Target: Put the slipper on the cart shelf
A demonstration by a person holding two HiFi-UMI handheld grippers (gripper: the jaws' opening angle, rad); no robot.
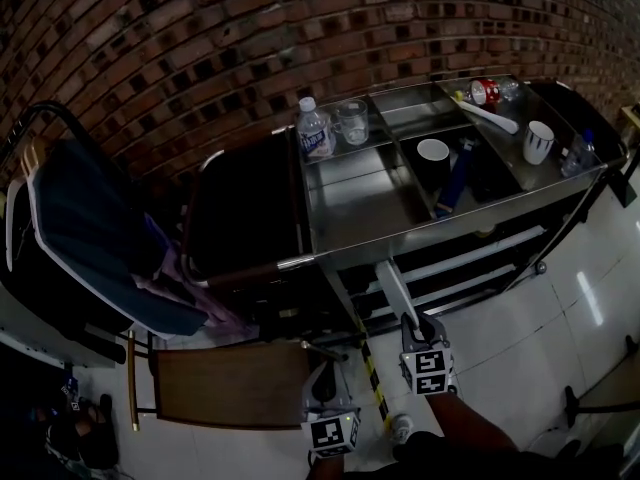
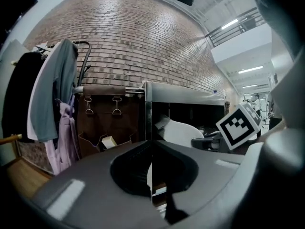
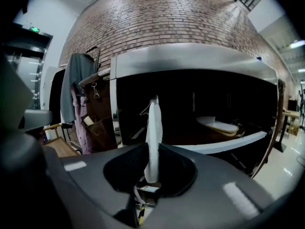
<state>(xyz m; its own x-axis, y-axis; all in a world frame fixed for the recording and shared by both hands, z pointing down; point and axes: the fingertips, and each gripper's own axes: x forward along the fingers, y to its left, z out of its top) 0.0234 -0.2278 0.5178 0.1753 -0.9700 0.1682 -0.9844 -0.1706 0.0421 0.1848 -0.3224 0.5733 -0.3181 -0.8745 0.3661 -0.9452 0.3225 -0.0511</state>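
A thin white slipper (image 3: 153, 137) is held edge-on, pinched between the narrow jaws of the right gripper (image 3: 151, 173), before the stainless-steel cart's lower shelf (image 3: 228, 144), where a matching slipper (image 3: 218, 124) is already laid. The left gripper (image 2: 152, 163) is seen closed and empty. Placement is judged not yet done.

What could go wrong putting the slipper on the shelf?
The right gripper pinches the slipper by one end, so it might slip out and fall. The shelf sits low under the steel top, so the slipper could bump that rim. It might also knock the other slipper already lying there.
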